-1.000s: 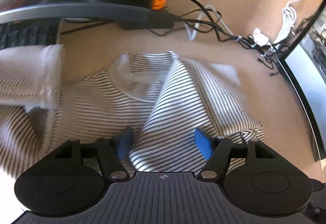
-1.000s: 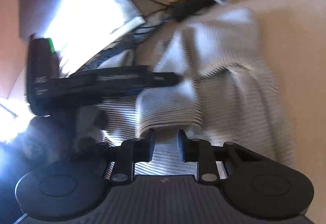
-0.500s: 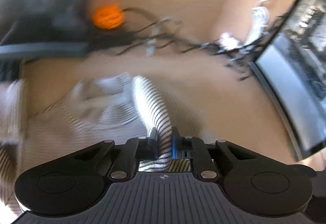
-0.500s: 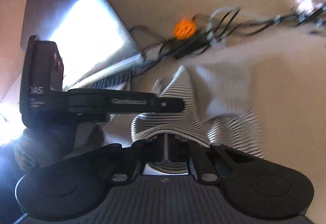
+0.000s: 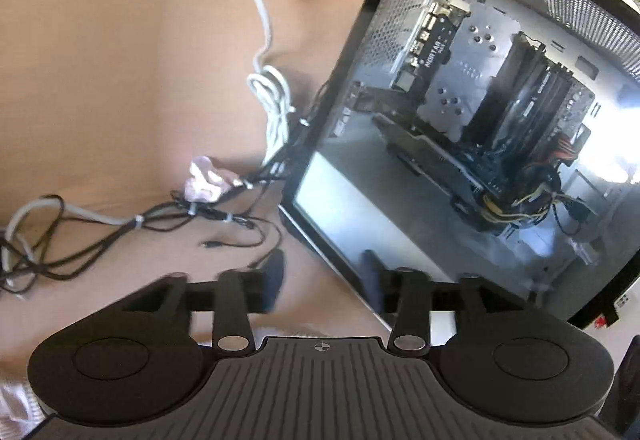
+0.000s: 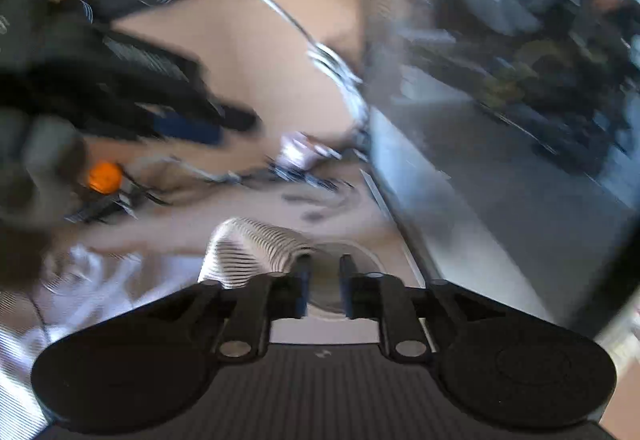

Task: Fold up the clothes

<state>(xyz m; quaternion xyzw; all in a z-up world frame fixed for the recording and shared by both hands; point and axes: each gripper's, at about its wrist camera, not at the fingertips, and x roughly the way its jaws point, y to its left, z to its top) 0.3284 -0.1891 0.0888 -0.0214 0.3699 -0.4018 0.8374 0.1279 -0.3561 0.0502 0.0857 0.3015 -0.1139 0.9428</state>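
While the left claw [image 5: 320, 282] gapes empty, the right claw [image 6: 322, 286], narrowly parted by the striped shirt [image 6: 256, 244], should release cleanly and flat

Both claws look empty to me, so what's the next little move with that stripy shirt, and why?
Probably tip the left claw down toward the striped shirt to take a fresh edge. Its jaws stand wide apart with nothing between them, and it points at the computer case and cables, not at the shirt.
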